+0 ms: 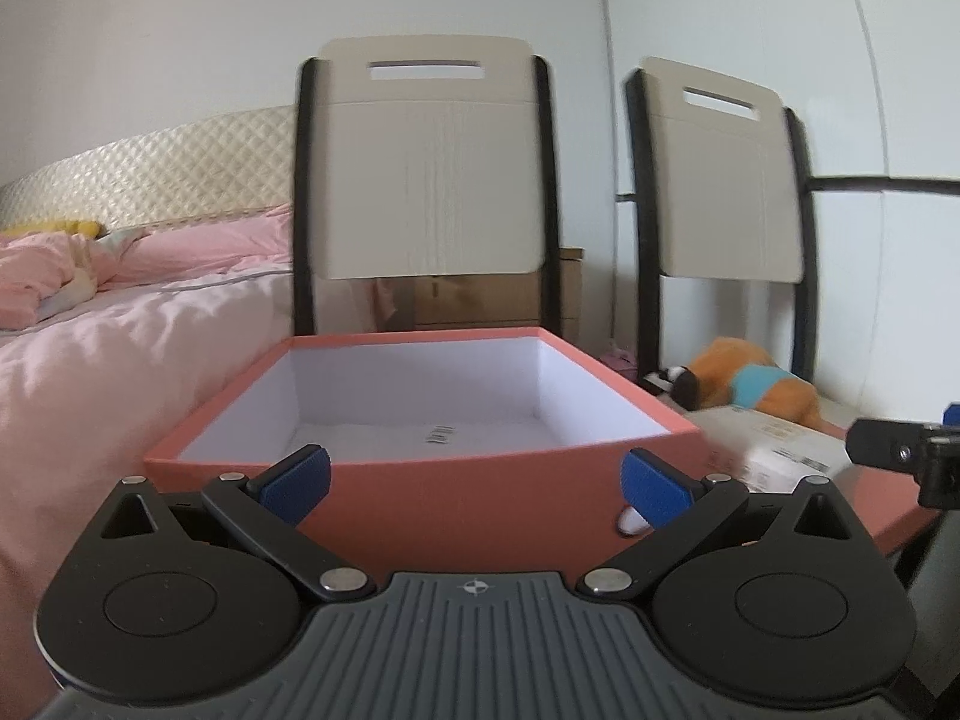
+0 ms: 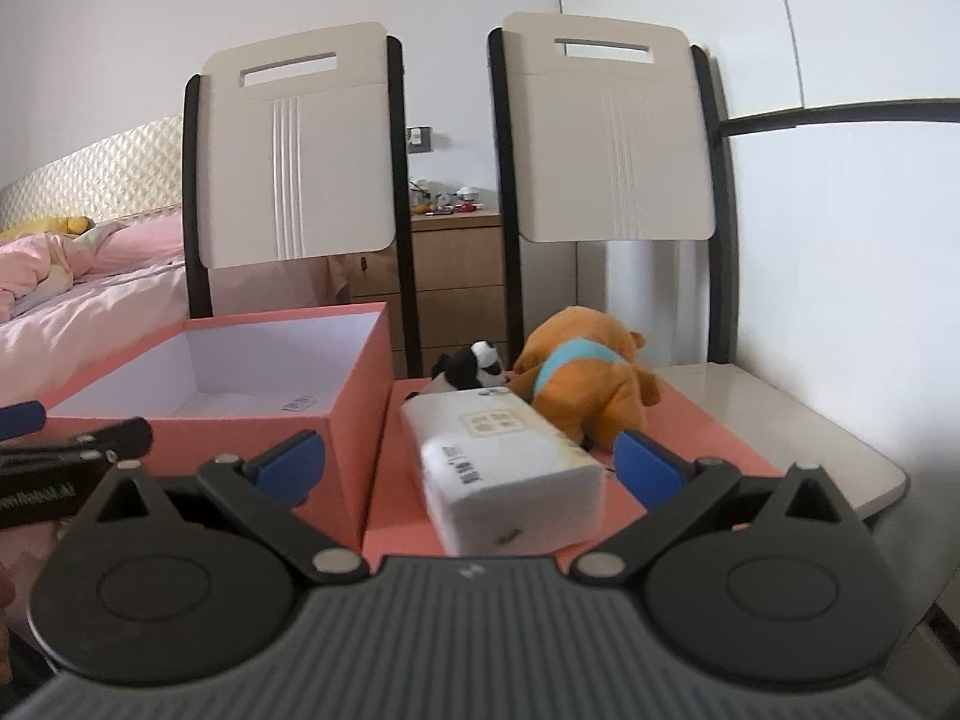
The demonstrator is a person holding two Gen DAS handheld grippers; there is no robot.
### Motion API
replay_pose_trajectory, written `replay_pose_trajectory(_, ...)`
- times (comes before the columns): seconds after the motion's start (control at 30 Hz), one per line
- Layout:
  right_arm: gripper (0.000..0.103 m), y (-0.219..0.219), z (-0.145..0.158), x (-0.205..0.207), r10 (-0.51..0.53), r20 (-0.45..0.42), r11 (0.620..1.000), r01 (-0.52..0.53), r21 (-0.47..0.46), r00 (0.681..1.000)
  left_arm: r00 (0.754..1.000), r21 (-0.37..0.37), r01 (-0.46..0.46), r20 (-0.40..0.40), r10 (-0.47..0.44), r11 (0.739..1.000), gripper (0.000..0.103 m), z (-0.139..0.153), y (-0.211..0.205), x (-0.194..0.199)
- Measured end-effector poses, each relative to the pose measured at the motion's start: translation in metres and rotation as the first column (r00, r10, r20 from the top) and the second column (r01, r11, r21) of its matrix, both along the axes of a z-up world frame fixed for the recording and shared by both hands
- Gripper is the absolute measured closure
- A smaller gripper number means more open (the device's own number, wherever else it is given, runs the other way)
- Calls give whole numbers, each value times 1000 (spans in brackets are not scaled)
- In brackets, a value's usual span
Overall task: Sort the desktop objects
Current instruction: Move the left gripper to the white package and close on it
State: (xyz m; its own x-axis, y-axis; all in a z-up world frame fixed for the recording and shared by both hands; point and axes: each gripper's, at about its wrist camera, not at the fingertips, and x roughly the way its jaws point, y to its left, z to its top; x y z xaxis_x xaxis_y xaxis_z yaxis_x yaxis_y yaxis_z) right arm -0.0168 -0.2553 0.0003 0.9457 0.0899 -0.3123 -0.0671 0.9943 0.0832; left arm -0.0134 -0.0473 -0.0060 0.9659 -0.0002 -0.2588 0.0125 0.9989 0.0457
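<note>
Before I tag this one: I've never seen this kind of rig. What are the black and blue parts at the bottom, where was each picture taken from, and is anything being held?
There is no robot here. A person carries a hand-held gripper in each hand, each with a fisheye camera looking along its two blue-padded fingers. One picture comes from the left hand-held gripper, the other from the right hand-held gripper. Both are open and hold nothing. The left one faces an open salmon box with a white, nearly empty inside. The right one faces a white tissue pack lying on a salmon lid-like sheet beside that box, with an orange plush toy and a small black-and-white plush behind it. Two chairs and a bed stand beyond.
</note>
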Motion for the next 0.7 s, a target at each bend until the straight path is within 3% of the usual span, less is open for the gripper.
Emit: replay_pose_trajectory(0.7,0,-88,-9,-45,-33,-43,999,34,15,999,990,31,141,16,-141,990,0,-14,-128,5)
